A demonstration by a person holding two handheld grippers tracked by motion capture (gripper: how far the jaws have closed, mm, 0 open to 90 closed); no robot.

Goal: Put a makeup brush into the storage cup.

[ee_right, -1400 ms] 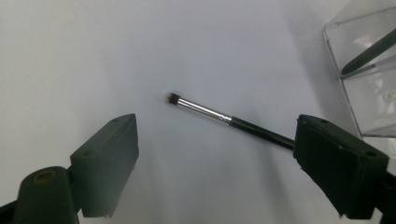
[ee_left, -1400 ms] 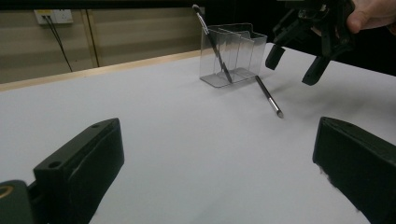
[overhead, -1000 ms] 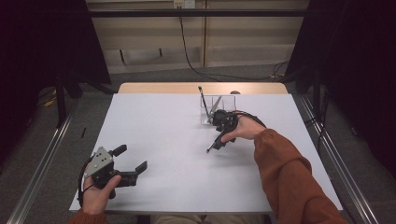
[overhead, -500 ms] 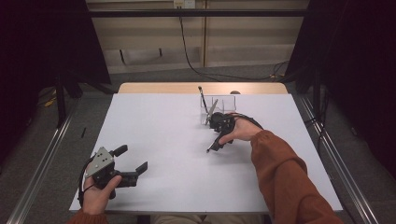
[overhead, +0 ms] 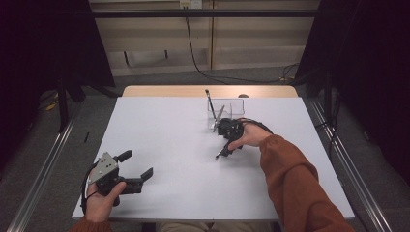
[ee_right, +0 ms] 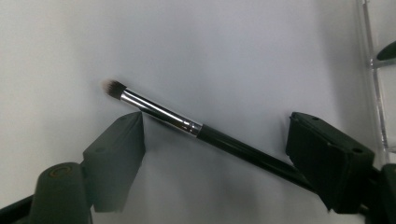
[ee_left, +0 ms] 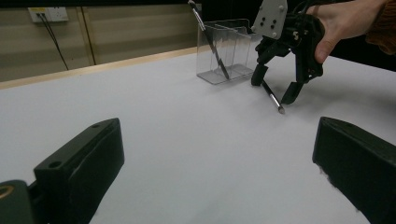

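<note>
Up close, brush (ee_right: 187, 126) bristles between right claw's (ee_right: 215, 154) closing jaws.

open left tool (ee_left: 215, 172), right tool (ee_left: 280, 88) over brush (ee_left: 272, 98)

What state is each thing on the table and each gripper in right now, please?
Makeup brush: lying flat on the table, between the right gripper's jaws, not yet pinched.
Clear holder: upright, one brush leaning inside.
Right gripper: jaws apart around the lying brush, just been closing.
Left gripper: open, holding nothing, low over the table.
</note>
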